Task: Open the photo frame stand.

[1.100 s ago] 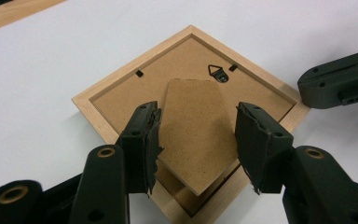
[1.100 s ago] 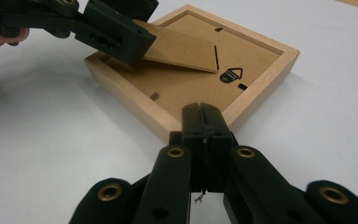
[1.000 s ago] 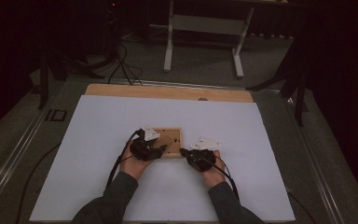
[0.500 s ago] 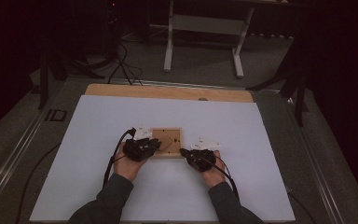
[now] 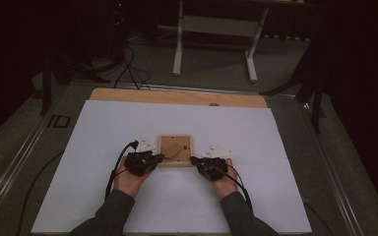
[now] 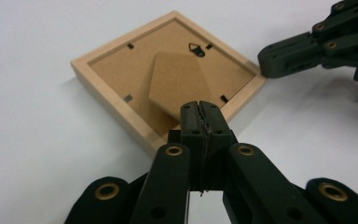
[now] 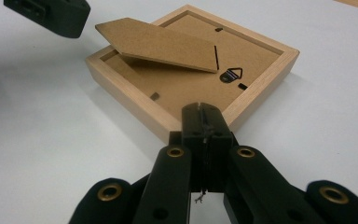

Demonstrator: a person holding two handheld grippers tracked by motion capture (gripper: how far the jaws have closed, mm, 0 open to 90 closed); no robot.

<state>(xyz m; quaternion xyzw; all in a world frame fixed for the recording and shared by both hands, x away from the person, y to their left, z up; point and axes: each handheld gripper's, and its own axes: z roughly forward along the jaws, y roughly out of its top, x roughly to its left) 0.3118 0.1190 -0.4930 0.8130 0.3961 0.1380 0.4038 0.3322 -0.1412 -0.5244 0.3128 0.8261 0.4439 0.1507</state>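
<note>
A small wooden picture frame lies face down on the white sheet, its brown back up. Its cardboard stand flap is tilted up off the back, beside a metal hanger. My left gripper has its tip at the frame's near left corner. Its jaws have just been closing and now meet with nothing seen between them. My right gripper is shut and empty at the near right corner. Each gripper view also shows the other gripper: the left one, the right one.
The white sheet covers a table with a wooden strip along its far edge. Beyond it stand white table legs, with cables on the dark floor. A metal rail runs along the left side.
The left gripper's jaws have gone from open to shut. That hand has drifted a little to the left and toward the person. The right gripper and the frame stayed put.
</note>
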